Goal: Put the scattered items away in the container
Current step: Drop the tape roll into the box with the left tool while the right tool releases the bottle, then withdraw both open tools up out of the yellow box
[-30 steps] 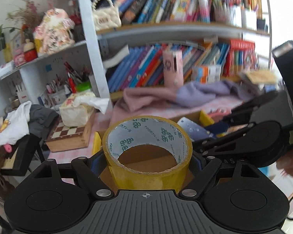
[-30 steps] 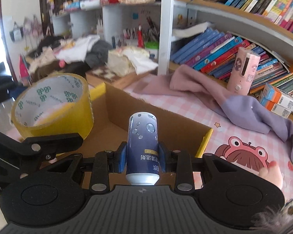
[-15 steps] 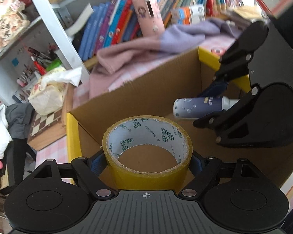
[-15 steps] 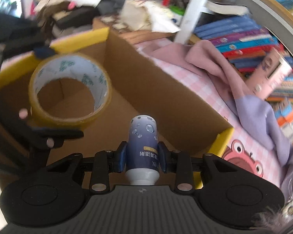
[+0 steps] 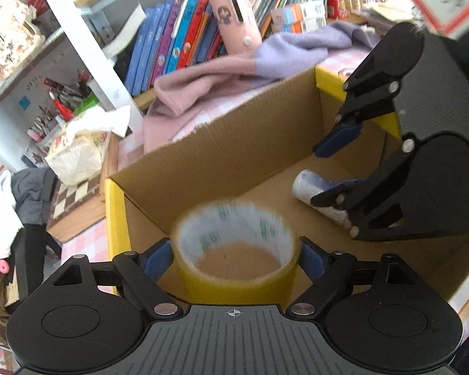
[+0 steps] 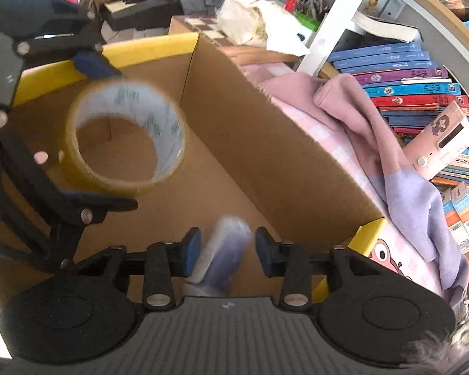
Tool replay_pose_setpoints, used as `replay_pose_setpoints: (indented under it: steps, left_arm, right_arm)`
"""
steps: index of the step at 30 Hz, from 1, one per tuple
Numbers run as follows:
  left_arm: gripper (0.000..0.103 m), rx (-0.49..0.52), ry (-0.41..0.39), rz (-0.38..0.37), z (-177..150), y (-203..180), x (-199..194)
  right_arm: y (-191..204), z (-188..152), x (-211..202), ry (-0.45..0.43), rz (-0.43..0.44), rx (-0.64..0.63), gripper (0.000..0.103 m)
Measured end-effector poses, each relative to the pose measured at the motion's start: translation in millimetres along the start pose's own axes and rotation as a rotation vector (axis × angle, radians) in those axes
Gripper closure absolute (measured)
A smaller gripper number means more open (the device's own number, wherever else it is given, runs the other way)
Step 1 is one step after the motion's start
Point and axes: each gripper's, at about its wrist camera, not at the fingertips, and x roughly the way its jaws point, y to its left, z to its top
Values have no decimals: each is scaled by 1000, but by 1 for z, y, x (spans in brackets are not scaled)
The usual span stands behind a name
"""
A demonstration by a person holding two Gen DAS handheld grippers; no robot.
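Inside the cardboard box [image 5: 234, 143], both grippers stand open: blurred tape roll [image 5: 234, 243] between the left gripper [image 5: 234, 257] fingers, spray bottle [image 6: 223, 254] between the right gripper [image 6: 227, 251] fingers, neither gripped.

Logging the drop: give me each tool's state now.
Left tool: open, tape roll between its pads, blurred, over the cardboard box.
Right tool: open, blue bottle loose between its pads, blurred.

Bright daylight; fisheye bends the edges; tape roll [image 5: 234, 243] and bottle [image 6: 222, 259] smeared by motion blur; background sharp.
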Motion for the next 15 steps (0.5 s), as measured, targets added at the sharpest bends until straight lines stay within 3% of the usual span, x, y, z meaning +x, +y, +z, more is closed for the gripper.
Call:
replay_pose_setpoints:
  steps: [4,8,15]
  left_arm:
    - [12,-15,-73,48,5,-1,-24]
    - [10,-59,-172,106,8,-2,-58]
    - [7,-166,-286,146,2,-4,-106]
  right_arm:
    - [-7,3,-18,-58,11,48,60]
    - [-16,3,-54,-180,12,123,54]
    - [-16,-3,-110,-316,6,246,54]
